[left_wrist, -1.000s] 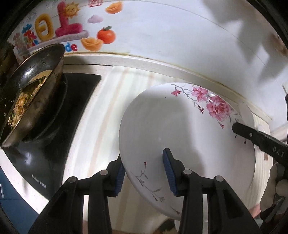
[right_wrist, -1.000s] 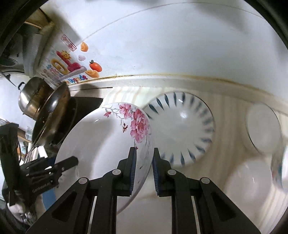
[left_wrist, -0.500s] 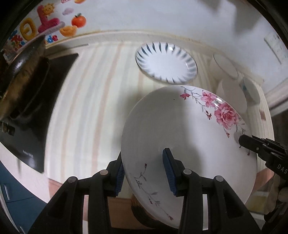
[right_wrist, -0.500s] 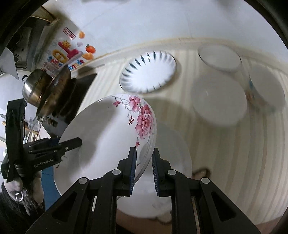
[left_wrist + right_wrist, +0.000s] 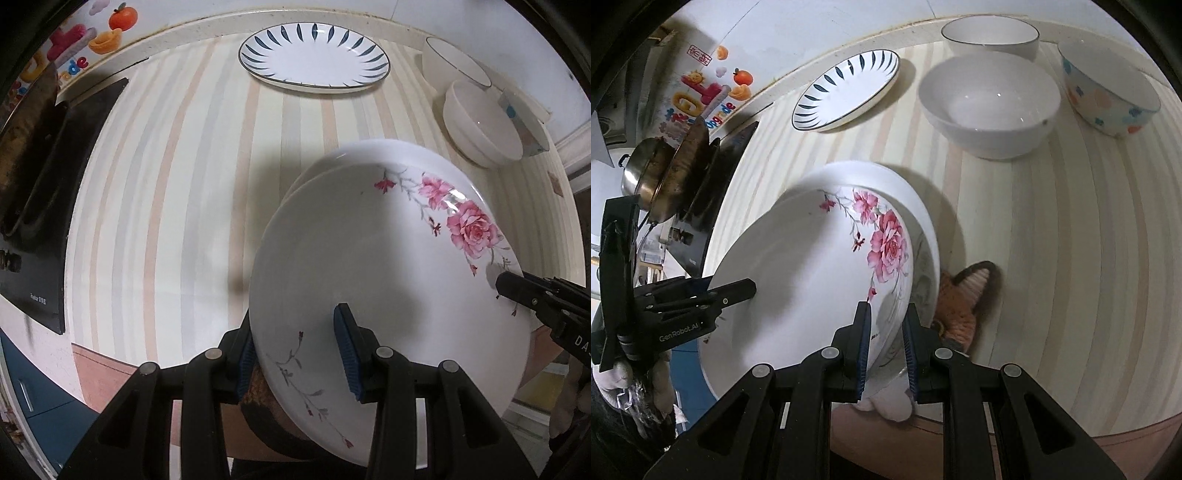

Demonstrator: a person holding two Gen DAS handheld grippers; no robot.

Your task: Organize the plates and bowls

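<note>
Left wrist view: the left hand-held gripper [image 5: 295, 354] is clamped on the near rim of the white round ceramic plate with pink roses [image 5: 388, 266], lower right of frame, tilted over a plain white plate [image 5: 332, 157] — two-handed for balance, likely stacking.

Right wrist view: the right hand-held gripper [image 5: 886, 349] pinches the opposite rim at lower centre — striped desk [image 5: 1071, 240], bowls upper right.

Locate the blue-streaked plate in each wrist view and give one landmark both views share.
Left wrist view: the blue-streaked plate lies at top centre, near the counter's back edge.
Right wrist view: the same plate sits upper left of centre, left of the plain white bowl.
Shared landmark: the rose-painted plate, held at its rim by both tools, fills the foreground of each view.
</note>
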